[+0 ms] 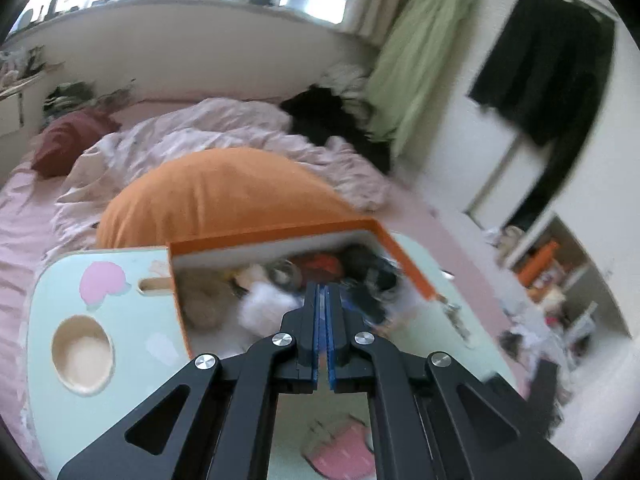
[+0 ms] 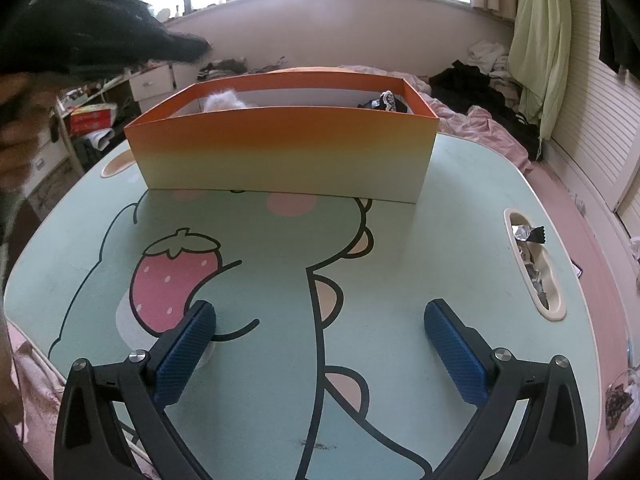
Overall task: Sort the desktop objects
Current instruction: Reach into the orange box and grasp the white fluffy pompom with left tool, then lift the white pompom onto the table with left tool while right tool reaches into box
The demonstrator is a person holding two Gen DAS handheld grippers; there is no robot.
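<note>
An orange box [image 1: 276,236] stands on a mint-green lap table [image 1: 120,344] and holds several small things: a white fluffy piece [image 1: 266,304], a beige plush [image 1: 204,296], a red item and dark items. My left gripper [image 1: 323,292] hovers above the box, pads pressed together, nothing visible between them. In the right wrist view the same box [image 2: 280,148] stands at the table's far side on the dinosaur and strawberry print [image 2: 176,276]. My right gripper [image 2: 320,320] is open and empty, low over the table's near part.
The table has a round cup hole [image 1: 82,354] on one side and a slot [image 2: 534,264] with foil wrappers on the other. A bed with pink bedding [image 1: 224,132] and an orange pillow [image 1: 216,196] lies behind. A gloved hand [image 2: 80,28] is at upper left.
</note>
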